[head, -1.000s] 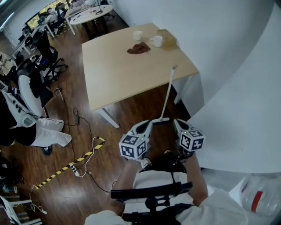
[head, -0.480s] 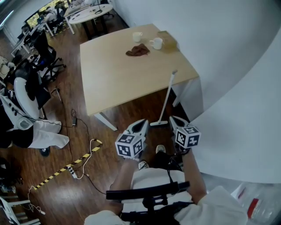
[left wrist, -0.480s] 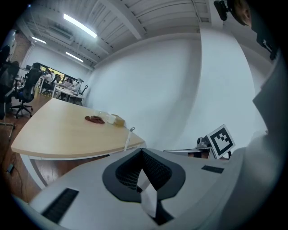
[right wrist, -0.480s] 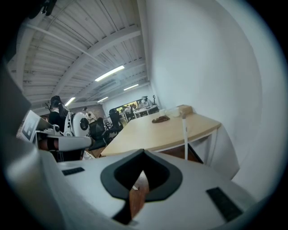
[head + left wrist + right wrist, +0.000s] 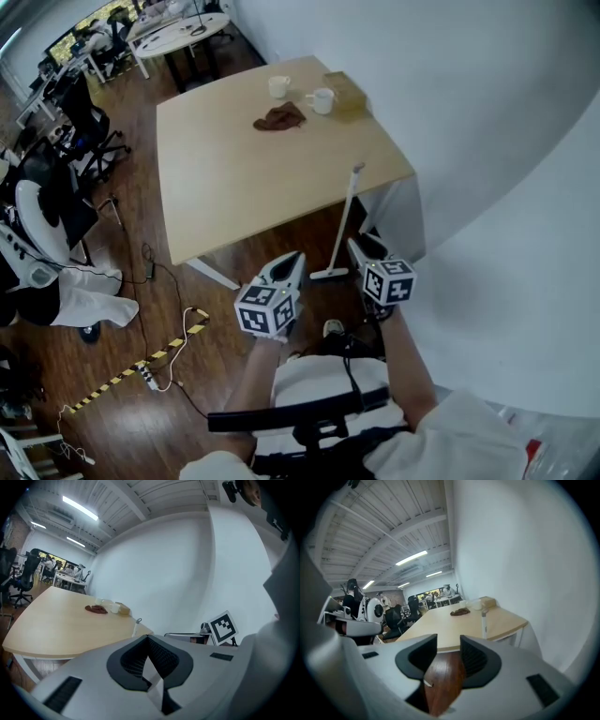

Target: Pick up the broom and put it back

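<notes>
Slim white broom (image 5: 342, 220) is leaning against the pale wooden table (image 5: 225, 178). The left gripper (image 5: 292, 258) is hovering closed at its head's 9 o'clock. The right gripper (image 5: 358, 246) is at 2 o'clock, jaws just been opening, empty.

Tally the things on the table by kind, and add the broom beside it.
Cups: 2
Cloth: 1
Box: 1
Broom: 1
Total: 5

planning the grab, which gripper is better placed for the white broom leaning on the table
Right. The right gripper has just been opening its jaws, nothing between them, and sits nearer the white long-handled broom leaning on the light wooden table; the left gripper is shut.
</notes>
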